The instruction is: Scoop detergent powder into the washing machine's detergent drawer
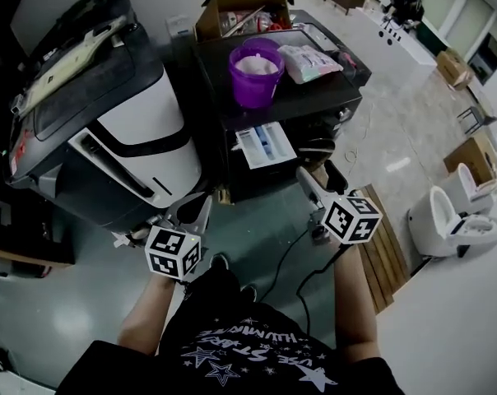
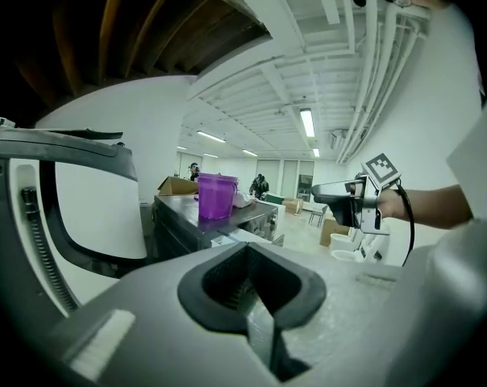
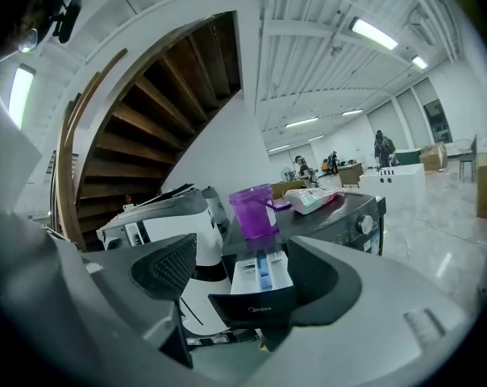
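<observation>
the drawer [image 1: 265, 145] juts open from the washer [image 1: 314, 97], below the purple tub [image 1: 255, 74] on top. left gripper [image 1: 191, 211] is clenched empty, right gripper [image 1: 308, 189] spread, both well short. best to bring the right squarely over the tub first.

It looked a large open test hall or showroom, not a home: a polished floor [image 1: 397, 151] spread wide; a washing machine [image 1: 318, 97] and toilets [image 1: 446, 216] stood loose on it; cardboard boxes [image 1: 454, 64] lay about; strip lights [image 2: 307, 122] and pipes [image 2: 372, 71] ran overhead; a bare staircase [image 3: 171, 95] rose beside.
</observation>
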`<state>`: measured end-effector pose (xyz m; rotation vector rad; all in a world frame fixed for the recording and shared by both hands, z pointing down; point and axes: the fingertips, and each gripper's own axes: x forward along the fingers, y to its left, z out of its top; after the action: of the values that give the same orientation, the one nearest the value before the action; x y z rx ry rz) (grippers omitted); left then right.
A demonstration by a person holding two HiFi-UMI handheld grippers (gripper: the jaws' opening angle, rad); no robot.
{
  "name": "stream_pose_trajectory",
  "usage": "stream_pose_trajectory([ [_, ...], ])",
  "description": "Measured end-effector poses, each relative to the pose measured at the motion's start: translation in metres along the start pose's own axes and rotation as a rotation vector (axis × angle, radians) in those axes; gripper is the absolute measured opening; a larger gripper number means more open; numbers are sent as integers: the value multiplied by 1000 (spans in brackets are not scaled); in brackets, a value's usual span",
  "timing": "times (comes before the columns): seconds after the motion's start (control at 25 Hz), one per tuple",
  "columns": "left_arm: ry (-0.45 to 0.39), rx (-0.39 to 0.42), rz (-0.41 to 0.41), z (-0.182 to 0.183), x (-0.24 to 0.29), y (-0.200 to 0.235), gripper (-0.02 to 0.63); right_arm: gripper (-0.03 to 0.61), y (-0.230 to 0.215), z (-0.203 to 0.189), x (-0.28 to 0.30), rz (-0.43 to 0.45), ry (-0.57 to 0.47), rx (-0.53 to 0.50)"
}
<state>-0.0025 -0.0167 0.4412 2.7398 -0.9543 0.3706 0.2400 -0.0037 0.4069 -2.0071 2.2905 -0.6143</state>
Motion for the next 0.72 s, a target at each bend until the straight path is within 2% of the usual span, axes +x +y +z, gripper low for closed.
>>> stream_pose_trajectory([
  [0.2,-2,-11,24,6,10,22,0,365,6,14,34,33,11,-17],
  [0.36,-14,-25,32,18,39,50,0,365,1,29,72,48,23,-37],
  [0.72,-59,-22,41,70,121,128,0,365,-15,97,177,90,11,-101],
])
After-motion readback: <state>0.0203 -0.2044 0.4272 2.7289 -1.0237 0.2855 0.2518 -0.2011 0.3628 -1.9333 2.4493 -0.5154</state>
